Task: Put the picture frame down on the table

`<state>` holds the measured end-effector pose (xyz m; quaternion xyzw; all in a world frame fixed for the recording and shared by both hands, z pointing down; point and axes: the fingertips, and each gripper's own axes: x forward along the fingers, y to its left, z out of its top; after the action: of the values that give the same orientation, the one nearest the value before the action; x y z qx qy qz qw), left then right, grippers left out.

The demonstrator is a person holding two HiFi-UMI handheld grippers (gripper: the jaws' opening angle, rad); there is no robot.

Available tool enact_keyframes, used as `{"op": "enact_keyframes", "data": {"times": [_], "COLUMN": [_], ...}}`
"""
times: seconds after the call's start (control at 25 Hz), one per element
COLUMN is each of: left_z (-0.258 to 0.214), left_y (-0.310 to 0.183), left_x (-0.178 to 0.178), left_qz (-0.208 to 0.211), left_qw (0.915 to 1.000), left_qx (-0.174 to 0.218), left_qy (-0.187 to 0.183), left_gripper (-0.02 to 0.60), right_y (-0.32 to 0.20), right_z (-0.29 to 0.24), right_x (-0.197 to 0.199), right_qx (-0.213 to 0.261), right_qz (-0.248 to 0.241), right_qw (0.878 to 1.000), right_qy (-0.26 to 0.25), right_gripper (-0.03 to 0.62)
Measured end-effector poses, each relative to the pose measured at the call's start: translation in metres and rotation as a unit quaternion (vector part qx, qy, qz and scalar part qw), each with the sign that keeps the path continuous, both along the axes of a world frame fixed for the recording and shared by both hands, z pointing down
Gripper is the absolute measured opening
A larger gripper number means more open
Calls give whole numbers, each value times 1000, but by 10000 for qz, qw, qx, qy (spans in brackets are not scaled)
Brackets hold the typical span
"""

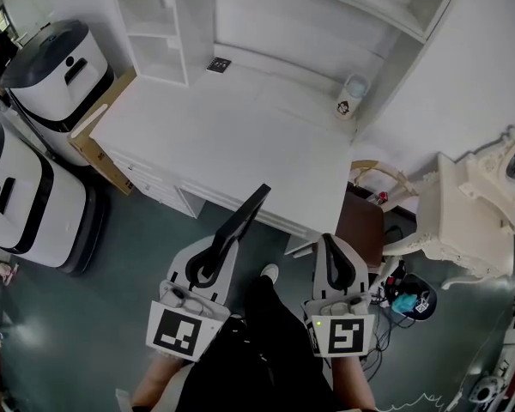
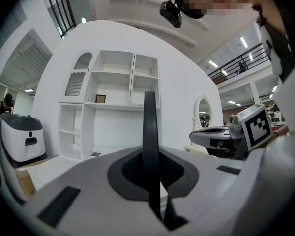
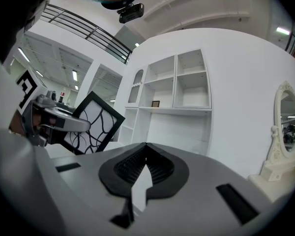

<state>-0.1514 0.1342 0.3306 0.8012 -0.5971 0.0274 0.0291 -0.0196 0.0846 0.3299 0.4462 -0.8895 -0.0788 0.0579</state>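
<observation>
My left gripper is shut on a black picture frame, held edge-on and slanting up toward the front edge of the white table. In the left gripper view the frame stands as a thin dark upright strip between the jaws. From the right gripper view I see the frame's face, white with black branching lines, at the left in the other gripper. My right gripper is shut with nothing in it, just short of the table's front edge; its jaws meet at the tips.
A white shelf unit rises at the table's back. A small dark square thing and a little cup-like thing sit on the table's far side. Two white-and-black machines stand left, a cardboard board leans there, an ornate white vanity right.
</observation>
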Motion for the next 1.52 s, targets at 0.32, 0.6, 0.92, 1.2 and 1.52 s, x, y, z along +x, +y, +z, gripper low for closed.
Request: {"op": "enact_keyframes", "data": {"times": [0.32, 0.6, 0.92, 1.2, 1.52], "left_z": [-1, 7, 6, -3, -2], "left_y": [-69, -130, -197, -236, -256], "left_x": [6, 13, 36, 58, 85], "left_qz": [-88, -163, -110, 5, 263], "left_qw": [9999, 9997, 9997, 9997, 9992], "left_qx": [-75, -194, -221, -171, -191], "left_qy": [3, -5, -70, -182, -213], "left_gripper": [12, 12, 12, 12, 12], "right_y": [-67, -127, -194, -231, -247], "right_z": [-3, 5, 3, -8, -6], "right_x": [3, 17, 31, 53, 84], "right_qx": [-28, -84, -100, 61, 59], "right_qz": [-123, -116, -190, -106, 173], "right_qw": [9999, 9999, 9998, 9998, 9998], "right_qy": [-27, -19, -59, -185, -125], "right_gripper": [2, 2, 2, 2, 2]}}
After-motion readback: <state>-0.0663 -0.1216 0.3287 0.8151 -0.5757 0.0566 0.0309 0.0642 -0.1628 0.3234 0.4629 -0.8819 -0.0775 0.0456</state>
